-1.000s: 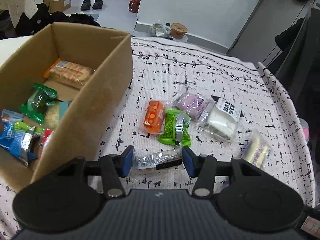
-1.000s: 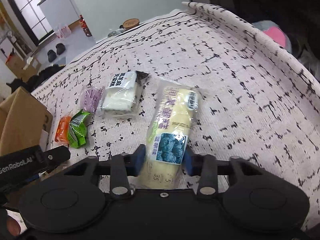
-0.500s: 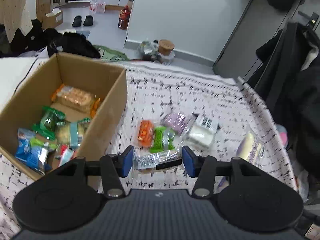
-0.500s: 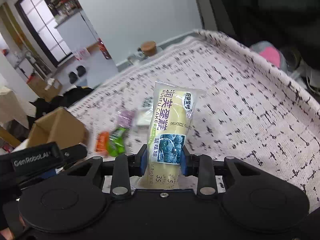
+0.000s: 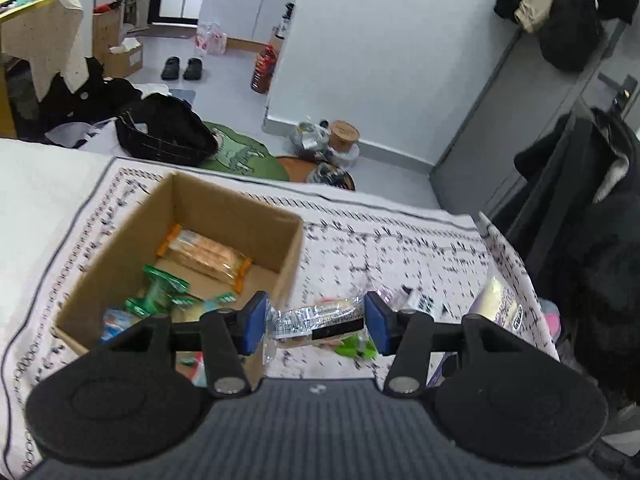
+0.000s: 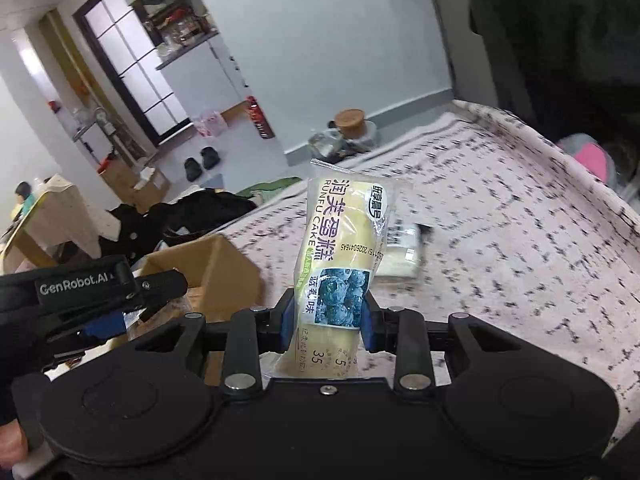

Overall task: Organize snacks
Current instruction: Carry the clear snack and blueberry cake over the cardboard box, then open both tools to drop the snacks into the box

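My left gripper (image 5: 316, 323) is shut on a clear-wrapped snack bar with a black label (image 5: 320, 322), held crosswise well above the table, just right of the open cardboard box (image 5: 236, 216). The box holds several packets, among them an orange-edged biscuit pack (image 5: 206, 254) and green packets (image 5: 160, 288). My right gripper (image 6: 327, 316) is shut on a yellow blueberry cake packet (image 6: 344, 240), which stands upright in the air. That packet also shows in the left wrist view (image 5: 498, 300). A green snack (image 5: 356, 347) and a white packet (image 6: 402, 258) lie on the patterned cloth (image 6: 500, 240).
The left gripper's arm (image 6: 92, 292) crosses the lower left of the right wrist view, beside the box (image 6: 204, 270). Beyond the table's far edge lie dark bags (image 5: 164, 132), jars (image 5: 344, 136) and shoes (image 5: 182, 68) on the floor. Dark coats (image 5: 600, 248) hang at the right.
Both grippers have risen high above the table with their packets. The left one has shifted toward the box; the table snacks now look smaller and lower.
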`<control>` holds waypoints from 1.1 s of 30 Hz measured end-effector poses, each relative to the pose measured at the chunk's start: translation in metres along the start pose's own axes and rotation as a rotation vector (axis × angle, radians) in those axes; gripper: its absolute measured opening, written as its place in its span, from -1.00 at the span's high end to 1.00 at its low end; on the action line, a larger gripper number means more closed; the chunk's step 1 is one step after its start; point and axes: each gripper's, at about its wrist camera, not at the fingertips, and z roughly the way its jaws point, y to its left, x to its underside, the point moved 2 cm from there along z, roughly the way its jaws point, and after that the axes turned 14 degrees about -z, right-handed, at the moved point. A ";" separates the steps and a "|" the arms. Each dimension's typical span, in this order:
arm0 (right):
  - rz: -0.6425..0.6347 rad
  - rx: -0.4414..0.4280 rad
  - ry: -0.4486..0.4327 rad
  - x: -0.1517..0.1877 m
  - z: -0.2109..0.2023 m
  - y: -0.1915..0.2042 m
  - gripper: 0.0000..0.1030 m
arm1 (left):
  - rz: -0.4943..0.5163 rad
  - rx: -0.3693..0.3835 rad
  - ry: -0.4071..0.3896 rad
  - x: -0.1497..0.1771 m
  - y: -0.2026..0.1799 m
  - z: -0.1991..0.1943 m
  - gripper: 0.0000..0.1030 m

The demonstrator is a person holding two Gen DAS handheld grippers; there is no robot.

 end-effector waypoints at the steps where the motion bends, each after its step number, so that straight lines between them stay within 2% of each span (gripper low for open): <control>1: -0.004 -0.007 -0.002 -0.002 0.000 0.005 0.39 | -0.008 -0.003 -0.008 -0.005 0.004 -0.003 0.01; 13: -0.063 -0.072 -0.009 -0.019 0.015 0.061 0.39 | -0.092 -0.032 -0.052 -0.044 0.054 -0.016 0.01; 22: -0.108 -0.088 0.010 -0.023 0.036 0.094 0.39 | -0.156 -0.048 -0.039 -0.061 0.091 -0.004 -0.01; 25: -0.121 -0.091 0.020 -0.024 0.042 0.104 0.39 | -0.185 -0.049 -0.013 -0.063 0.101 0.002 -0.09; 27: -0.127 -0.095 0.025 -0.024 0.047 0.110 0.39 | -0.207 -0.047 0.003 -0.064 0.108 0.004 -0.22; 30: -0.132 -0.097 0.034 -0.025 0.055 0.117 0.39 | -0.227 -0.056 -0.001 -0.064 0.116 0.003 -0.36; 33: -0.141 -0.097 0.044 -0.025 0.062 0.123 0.39 | -0.234 -0.070 -0.006 -0.064 0.121 0.004 -0.42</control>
